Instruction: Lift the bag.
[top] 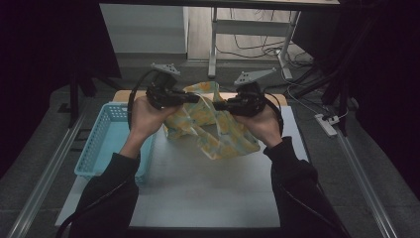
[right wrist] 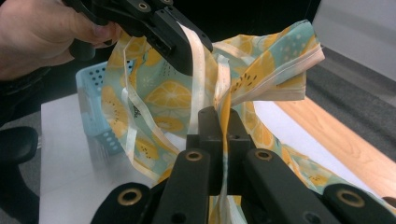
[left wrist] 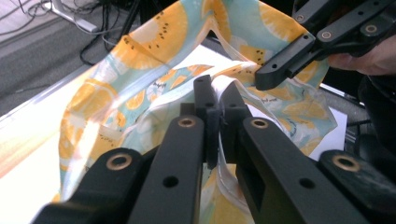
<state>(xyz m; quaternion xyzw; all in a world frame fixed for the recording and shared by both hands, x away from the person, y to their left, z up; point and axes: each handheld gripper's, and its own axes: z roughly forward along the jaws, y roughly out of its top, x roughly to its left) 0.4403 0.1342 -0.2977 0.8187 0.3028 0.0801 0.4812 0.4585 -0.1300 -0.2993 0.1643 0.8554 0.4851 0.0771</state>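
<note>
A cloth bag [top: 213, 129] printed with orange slices on pale teal hangs between my two grippers above the white mat [top: 208, 193]. My left gripper [top: 196, 98] is shut on a cream strap [left wrist: 223, 89] at the bag's top edge. My right gripper [top: 218, 105] is shut on the bag's top hem [right wrist: 225, 93], fingertips facing the left one a short way apart. In the left gripper view the bag [left wrist: 154, 70] spreads behind the jaws and the right gripper [left wrist: 275, 70] comes in from the upper right. In the right gripper view the left gripper [right wrist: 180, 56] holds the strap at the upper left.
A light blue plastic basket [top: 101, 144] stands at the mat's left edge, close under my left forearm. A wooden board [top: 277, 98] lies beyond the mat. A metal table frame [top: 247, 44] and cables stand further back, and a power strip [top: 327, 124] lies at the right.
</note>
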